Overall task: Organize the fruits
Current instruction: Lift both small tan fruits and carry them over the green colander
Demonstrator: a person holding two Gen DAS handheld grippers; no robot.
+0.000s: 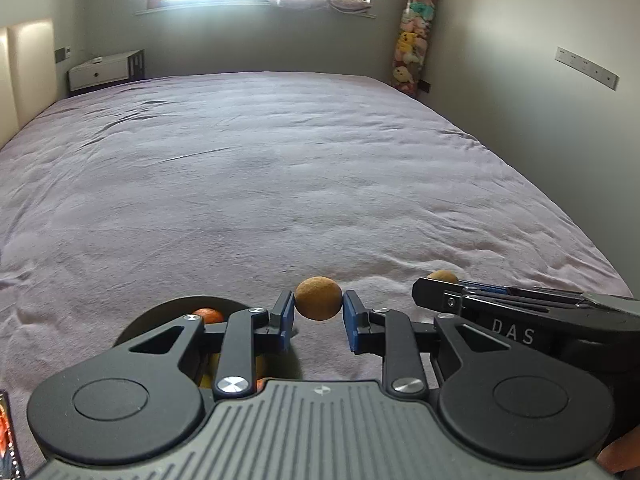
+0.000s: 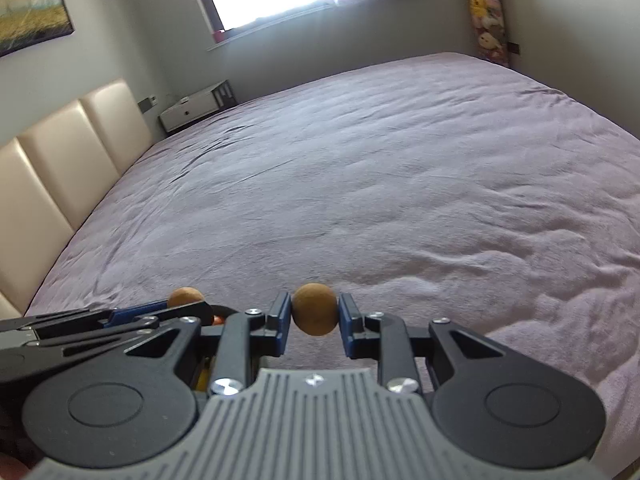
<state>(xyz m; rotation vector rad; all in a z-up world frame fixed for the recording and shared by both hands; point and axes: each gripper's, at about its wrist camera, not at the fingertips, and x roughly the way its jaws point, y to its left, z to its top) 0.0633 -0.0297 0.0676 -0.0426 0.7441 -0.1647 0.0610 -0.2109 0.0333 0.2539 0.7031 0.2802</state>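
Observation:
My left gripper (image 1: 319, 307) is shut on a small round brown fruit (image 1: 319, 298), held above the purple bed. My right gripper (image 2: 314, 314) is shut on a second round brown fruit (image 2: 314, 309). The right gripper also shows in the left wrist view (image 1: 440, 284) at the right, its fruit (image 1: 442, 277) peeking over the fingers. The left gripper shows in the right wrist view (image 2: 176, 308) at the left with its fruit (image 2: 185, 297). A dark round bowl (image 1: 160, 312) lies below my left gripper, holding an orange-red fruit (image 1: 209, 315) and yellow pieces, mostly hidden.
The purple bedspread (image 1: 280, 160) stretches far ahead. A cream padded headboard (image 2: 60, 168) runs along the left. A white nightstand (image 1: 104, 72) stands at the far left corner. A tall tube of plush toys (image 1: 412, 40) stands at the far right corner.

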